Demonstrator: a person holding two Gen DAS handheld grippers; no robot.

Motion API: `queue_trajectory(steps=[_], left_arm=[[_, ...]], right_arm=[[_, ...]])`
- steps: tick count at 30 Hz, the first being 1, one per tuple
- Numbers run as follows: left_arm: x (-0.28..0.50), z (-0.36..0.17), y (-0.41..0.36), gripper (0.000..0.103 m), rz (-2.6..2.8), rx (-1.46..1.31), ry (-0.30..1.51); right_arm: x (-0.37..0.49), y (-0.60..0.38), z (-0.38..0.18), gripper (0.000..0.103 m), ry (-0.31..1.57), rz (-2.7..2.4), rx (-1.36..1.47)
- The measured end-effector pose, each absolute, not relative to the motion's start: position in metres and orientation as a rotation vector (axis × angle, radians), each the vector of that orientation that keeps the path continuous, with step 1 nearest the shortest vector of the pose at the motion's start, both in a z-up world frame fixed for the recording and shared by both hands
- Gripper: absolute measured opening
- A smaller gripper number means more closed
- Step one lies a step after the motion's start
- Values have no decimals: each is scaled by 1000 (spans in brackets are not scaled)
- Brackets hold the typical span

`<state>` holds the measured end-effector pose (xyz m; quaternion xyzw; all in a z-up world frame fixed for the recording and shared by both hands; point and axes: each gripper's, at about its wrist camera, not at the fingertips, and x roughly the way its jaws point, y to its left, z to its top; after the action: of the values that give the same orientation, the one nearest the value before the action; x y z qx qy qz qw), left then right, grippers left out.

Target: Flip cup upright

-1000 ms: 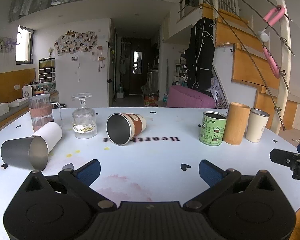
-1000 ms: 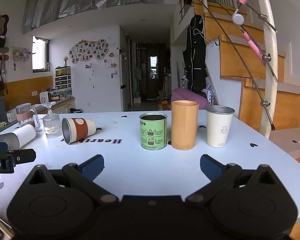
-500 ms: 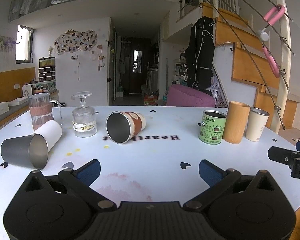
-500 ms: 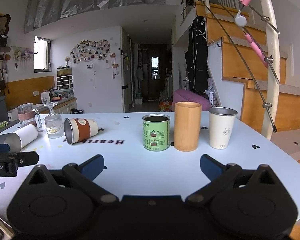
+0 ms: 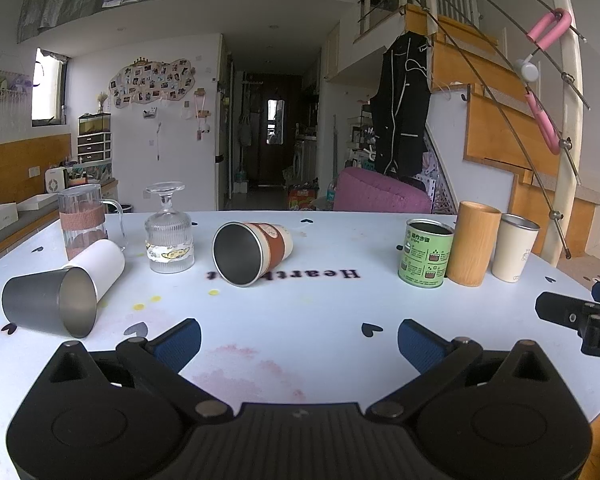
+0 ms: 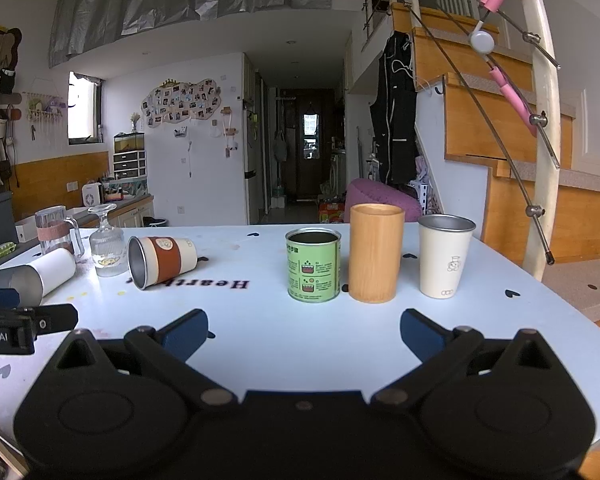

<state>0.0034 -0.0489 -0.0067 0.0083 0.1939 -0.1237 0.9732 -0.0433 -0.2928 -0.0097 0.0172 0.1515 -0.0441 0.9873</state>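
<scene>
A white table (image 5: 300,320) printed with small hearts is carrying everything. At twelve o'clock a brown-sleeved cup (image 5: 252,252) is lying on its side; at ten, an inverted glass (image 5: 169,232), a mug (image 5: 85,226) and two tipped cups; at two, a green tin (image 5: 424,258), a wooden cylinder (image 5: 472,248) and a white cup (image 5: 514,247) are standing upright.

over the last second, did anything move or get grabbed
Nothing was grabbed. The right gripper rose a little, so the cups sit lower in its view. The left gripper hardly shifted. Both have open, empty jaws; the brown cup lies untouched.
</scene>
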Motion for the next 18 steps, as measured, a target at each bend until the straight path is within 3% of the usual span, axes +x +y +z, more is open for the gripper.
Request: queue_trajectory(steps=[18], left_arm=[[4, -6, -49, 103, -250, 17, 391]], right_arm=[[-44, -291, -9, 103, 301, -89, 36]])
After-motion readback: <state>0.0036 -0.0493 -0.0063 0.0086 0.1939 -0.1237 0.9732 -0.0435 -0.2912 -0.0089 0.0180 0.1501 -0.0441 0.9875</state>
